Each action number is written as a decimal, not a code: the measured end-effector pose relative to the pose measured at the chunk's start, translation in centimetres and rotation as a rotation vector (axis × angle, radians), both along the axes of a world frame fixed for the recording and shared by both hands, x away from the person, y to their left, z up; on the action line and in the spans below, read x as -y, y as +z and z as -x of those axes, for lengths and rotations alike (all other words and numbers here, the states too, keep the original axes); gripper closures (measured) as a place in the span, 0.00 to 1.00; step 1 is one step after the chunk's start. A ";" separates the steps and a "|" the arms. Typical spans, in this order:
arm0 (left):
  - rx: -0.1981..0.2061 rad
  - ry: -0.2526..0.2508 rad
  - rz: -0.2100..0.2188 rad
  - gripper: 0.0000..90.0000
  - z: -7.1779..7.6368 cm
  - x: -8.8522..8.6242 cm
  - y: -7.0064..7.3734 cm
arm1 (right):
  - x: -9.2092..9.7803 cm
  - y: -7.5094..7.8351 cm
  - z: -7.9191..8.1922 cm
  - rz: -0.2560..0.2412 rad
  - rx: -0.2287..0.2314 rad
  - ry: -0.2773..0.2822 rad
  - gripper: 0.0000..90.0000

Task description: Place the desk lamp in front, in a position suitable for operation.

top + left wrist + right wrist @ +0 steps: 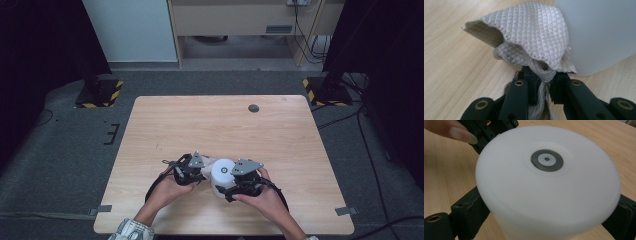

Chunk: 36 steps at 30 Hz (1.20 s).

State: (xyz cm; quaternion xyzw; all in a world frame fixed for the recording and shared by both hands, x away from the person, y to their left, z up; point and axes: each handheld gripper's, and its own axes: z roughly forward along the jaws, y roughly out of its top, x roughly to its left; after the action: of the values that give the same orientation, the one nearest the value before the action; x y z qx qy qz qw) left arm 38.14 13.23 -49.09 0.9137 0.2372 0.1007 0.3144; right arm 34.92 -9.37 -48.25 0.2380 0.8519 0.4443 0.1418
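white container (222, 176), lower centre of bench (210, 125): clamped between right gripper (549, 220) jaws. left gripper (541, 82), jaws pinching grey cloth (534, 37), lay touching container's left side.

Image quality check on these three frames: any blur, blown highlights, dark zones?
High view: sharp on the table, room edges fall to near black. Left gripper view: cloth weave crisp, the white container behind it soft and featureless. Right gripper view: container top close, soft at the near rim and nearly blown out; the dark ring reads clearly.
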 end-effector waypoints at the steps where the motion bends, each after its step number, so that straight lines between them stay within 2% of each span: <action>1: -0.002 -0.003 0.003 0.87 0.0 0.0 -0.1 | 0.0 0.0 0.0 0.001 -0.001 0.000 0.09; 2: 0.003 -0.005 0.003 0.87 0.0 0.0 0.0 | 0.1 0.0 0.0 0.001 -0.003 0.001 0.09; 5: 0.014 -0.005 0.045 0.87 0.3 0.1 0.9 | 0.2 0.1 -0.1 0.004 -0.008 0.003 0.09; 9: 0.051 -0.010 0.091 0.87 0.7 -0.2 2.4 | 0.3 0.1 -0.1 0.008 -0.014 0.004 0.09; 12: 0.052 -0.005 0.147 0.87 0.8 -0.6 3.1 | 0.3 0.1 -0.1 0.009 -0.015 0.005 0.09; 13: 0.054 -0.007 0.148 0.87 0.9 -0.5 3.2 | 0.3 0.1 -0.1 0.008 -0.015 0.004 0.09; 15: 0.046 -0.016 0.129 0.87 0.9 -0.3 2.9 | 0.3 0.1 -0.1 0.007 -0.014 -0.002 0.09; 20: 0.007 -0.032 0.025 0.87 0.6 0.2 0.6 | 0.4 0.2 -0.2 0.008 -0.017 -0.010 0.09; 27: 0.009 -0.021 0.019 0.87 0.1 0.1 0.3 | 0.4 0.1 -0.3 0.006 -0.015 -0.011 0.09; 28: 0.010 -0.001 0.061 0.87 -0.1 -0.3 0.6 | 0.4 0.1 -0.3 0.004 -0.016 -0.012 0.09; 29: 0.010 -0.001 0.061 0.87 -0.1 -0.3 0.6 | 0.4 0.1 -0.3 0.004 -0.016 -0.012 0.09; 30: 0.025 0.004 0.112 0.87 -0.2 -0.7 1.4 | 0.4 0.1 -0.3 0.002 -0.017 -0.013 0.10; 32: 0.037 0.004 0.179 0.87 0.0 -0.8 2.4 | 0.4 0.1 -0.3 0.003 -0.016 -0.014 0.10; 33: 0.037 0.004 0.179 0.87 0.0 -0.8 2.4 | 0.4 0.1 -0.3 0.003 -0.016 -0.014 0.10; 34: 0.056 -0.005 0.191 0.87 0.2 -0.7 3.0 | 0.4 0.1 -0.3 0.002 -0.020 -0.016 0.10; 36: 0.053 -0.013 0.187 0.87 0.4 -0.5 2.9 | 0.4 0.1 -0.3 -0.001 -0.021 -0.014 0.10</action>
State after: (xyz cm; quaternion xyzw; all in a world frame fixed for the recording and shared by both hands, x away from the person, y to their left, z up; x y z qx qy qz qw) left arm 37.76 13.76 -46.17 0.8790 0.2310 0.1001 0.4050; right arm 35.26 -9.81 -48.14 0.2489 0.8514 0.4413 0.1358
